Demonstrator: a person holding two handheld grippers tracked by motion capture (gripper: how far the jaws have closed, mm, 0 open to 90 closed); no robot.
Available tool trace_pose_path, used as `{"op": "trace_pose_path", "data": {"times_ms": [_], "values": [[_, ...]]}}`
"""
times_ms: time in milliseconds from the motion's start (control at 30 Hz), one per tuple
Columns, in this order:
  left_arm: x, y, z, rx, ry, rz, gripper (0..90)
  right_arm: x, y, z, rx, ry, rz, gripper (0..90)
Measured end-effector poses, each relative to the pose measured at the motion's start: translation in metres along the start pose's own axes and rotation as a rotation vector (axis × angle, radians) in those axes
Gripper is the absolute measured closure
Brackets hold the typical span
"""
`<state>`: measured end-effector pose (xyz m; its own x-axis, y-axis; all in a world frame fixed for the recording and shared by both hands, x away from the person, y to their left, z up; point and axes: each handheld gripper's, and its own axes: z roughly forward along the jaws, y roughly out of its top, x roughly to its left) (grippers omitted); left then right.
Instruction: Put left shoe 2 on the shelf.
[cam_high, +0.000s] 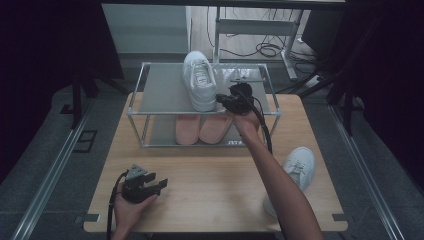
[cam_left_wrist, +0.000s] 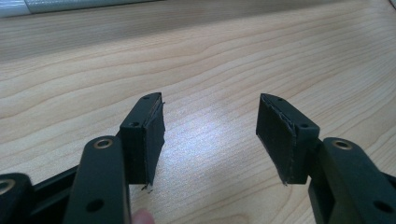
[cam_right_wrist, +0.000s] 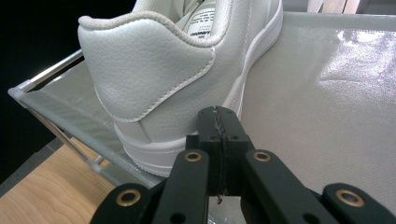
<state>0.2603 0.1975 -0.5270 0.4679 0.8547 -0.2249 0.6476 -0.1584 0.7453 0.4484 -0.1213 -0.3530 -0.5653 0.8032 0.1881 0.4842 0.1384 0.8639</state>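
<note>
The right gripper (cam_right_wrist: 218, 140) has its two black jaws pressed flat together with nothing between them, the tips just beside the heel of a white sneaker (cam_right_wrist: 173, 74). That shoe is grained, leather-like material with stitched seams, a padded collar and a smooth rubber sole, and it stands upright on the top shelf of a shoe rack (cam_high: 165, 90), its heel at the shelf's front edge. In the high view the right gripper (cam_high: 227, 101) sits at that same edge, right of the heel, with a bare forearm stretching back to the near side of the table.

The left gripper (cam_left_wrist: 210, 135) is spread wide and empty, its jaws faced with flat dark pads (cam_left_wrist: 275, 137) frayed at the edges, above bare wood. It rests low in a hand near the table's front left corner (cam_high: 150, 184).

There are two white sneakers: the one on the rack and a second (cam_high: 299, 167) lying near the table's right edge, partly behind the forearm. One pair of pink slippers (cam_high: 200, 129) lies side by side on the lower shelf.

The rack has a thin metal tube frame and two grey woven-looking shelves with a slight sheen. It stands at the far edge of a pale wood-grain table (cam_high: 210, 185). Around it are grey floor, dark curtains, and cables (cam_high: 267, 49) by a desk frame beyond.
</note>
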Motion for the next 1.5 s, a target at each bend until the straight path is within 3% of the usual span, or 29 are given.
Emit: {"op": "trace_pose_path", "data": {"times_ms": [800, 1300, 1500], "values": [[0.0, 0.0, 0.001, 0.004, 0.001, -0.002, 42.2, 0.011, 0.002, 0.004, -0.012, 0.029, 0.02, 90.0], [0.001, 0.0, 0.0, 0.005, 0.0, 0.0, 42.1, 0.034, 0.004, 0.018, -0.012, 0.079, 0.002, 89.9], [0.001, 0.0, 0.0, 0.005, -0.001, -0.006, 42.1, 0.032, 0.003, 0.018, -0.011, 0.075, -0.005, 89.9]]}}
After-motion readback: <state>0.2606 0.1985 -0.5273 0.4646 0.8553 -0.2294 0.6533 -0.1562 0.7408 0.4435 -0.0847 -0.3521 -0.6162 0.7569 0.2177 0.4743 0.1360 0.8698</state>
